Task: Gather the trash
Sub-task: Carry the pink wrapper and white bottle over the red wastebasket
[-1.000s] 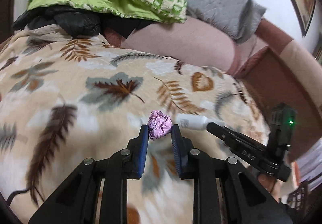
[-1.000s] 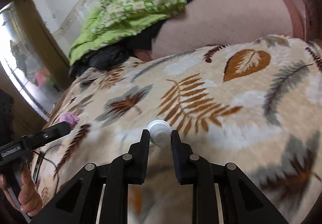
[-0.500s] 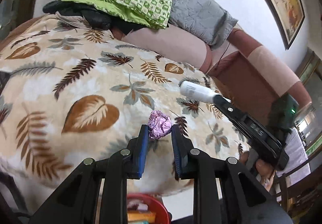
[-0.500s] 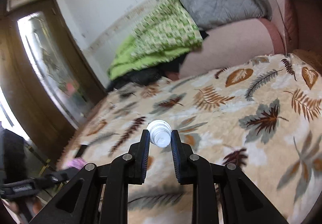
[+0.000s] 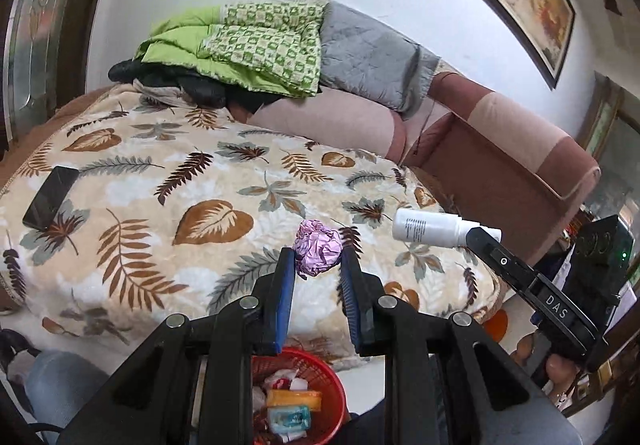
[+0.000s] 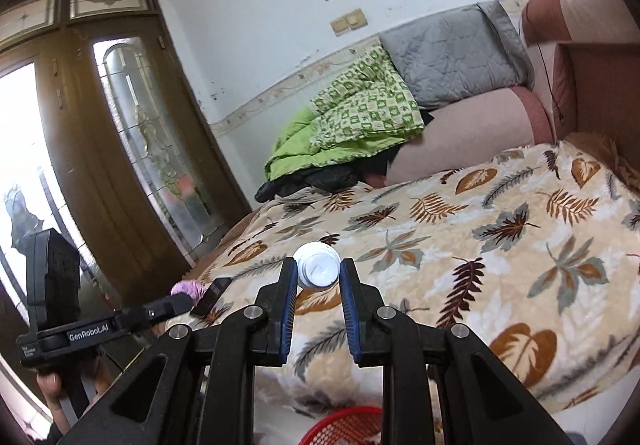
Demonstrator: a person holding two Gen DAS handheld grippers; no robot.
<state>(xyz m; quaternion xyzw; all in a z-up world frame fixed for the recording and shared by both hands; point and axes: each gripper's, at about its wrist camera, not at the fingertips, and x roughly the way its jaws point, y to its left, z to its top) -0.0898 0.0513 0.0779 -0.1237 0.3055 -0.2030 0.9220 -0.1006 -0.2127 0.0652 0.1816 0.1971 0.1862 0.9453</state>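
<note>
Trash is in both your claws, held out over the leaf-print blanket [image 5: 224, 201]. Left gripper [image 5: 316, 269] is clamped on the crumpled pink foil ball [image 5: 317, 252]; right gripper [image 6: 318, 277] pinches the white bottle [image 6: 319, 272] by its neck. Red basket [image 5: 320, 389] sits on the floor at the bed's edge, below the left fingers. Centre each item over the basket's rim before releasing; drop one at a time, low, so neither bounces out.

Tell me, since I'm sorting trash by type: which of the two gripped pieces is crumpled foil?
The pink foil ball, clamped in the left gripper. The right gripper instead holds a smooth white plastic bottle.
</note>
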